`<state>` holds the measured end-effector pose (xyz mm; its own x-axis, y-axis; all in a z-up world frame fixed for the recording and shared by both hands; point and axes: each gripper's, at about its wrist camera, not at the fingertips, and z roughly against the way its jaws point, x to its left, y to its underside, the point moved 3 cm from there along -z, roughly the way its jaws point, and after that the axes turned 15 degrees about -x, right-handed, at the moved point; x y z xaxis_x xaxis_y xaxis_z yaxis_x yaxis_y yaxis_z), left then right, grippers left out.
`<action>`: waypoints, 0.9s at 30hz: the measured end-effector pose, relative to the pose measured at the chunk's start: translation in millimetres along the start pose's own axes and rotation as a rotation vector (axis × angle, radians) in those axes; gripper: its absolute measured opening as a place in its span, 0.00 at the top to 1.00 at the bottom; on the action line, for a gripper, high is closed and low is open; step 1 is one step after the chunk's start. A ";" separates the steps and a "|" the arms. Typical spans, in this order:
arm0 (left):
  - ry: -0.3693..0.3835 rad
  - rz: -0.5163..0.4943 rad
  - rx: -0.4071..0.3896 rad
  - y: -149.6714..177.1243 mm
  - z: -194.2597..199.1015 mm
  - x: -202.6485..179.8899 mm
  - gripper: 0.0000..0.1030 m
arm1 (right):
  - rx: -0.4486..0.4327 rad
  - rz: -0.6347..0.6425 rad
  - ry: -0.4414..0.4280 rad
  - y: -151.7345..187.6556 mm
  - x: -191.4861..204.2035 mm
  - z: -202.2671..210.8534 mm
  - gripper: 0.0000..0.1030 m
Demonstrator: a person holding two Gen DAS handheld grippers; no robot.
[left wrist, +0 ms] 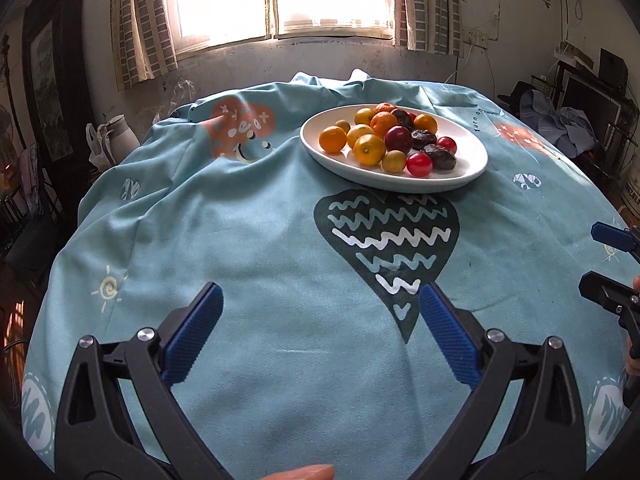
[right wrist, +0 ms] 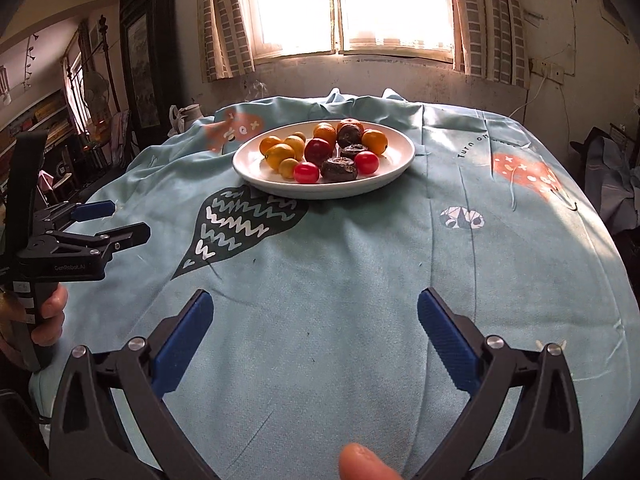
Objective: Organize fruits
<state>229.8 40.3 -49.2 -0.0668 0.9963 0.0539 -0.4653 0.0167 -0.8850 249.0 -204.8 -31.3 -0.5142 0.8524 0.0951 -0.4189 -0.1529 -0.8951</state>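
Observation:
A white oval plate (left wrist: 472,160) sits on the far half of the table; it also shows in the right wrist view (right wrist: 396,168). It holds several small fruits: orange and yellow kumquats (left wrist: 369,149) (right wrist: 280,155), red cherry tomatoes (left wrist: 419,164) (right wrist: 306,172) and dark wrinkled fruits (left wrist: 440,156) (right wrist: 339,169). My left gripper (left wrist: 320,300) is open and empty, low over the cloth, well short of the plate. It also shows in the right wrist view (right wrist: 120,222). My right gripper (right wrist: 314,304) is open and empty, likewise near the front; it shows at the left wrist view's right edge (left wrist: 596,256).
A light blue patterned tablecloth (left wrist: 248,240) (right wrist: 480,280) covers the table, wrinkled at the back. A window with curtains (right wrist: 340,12) is behind. A white jug (left wrist: 120,134) stands off the left side. Clutter lies at the right (left wrist: 568,120).

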 end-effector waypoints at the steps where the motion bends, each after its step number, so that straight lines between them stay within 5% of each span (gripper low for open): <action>1: -0.004 -0.010 0.001 0.7 0.1 -1.1 0.03 | 0.000 0.005 0.005 0.2 0.7 -0.2 0.01; 27: -0.037 -0.029 -0.061 -1.7 5.3 0.2 0.03 | 0.029 -0.002 -0.014 4.4 2.8 -3.5 0.01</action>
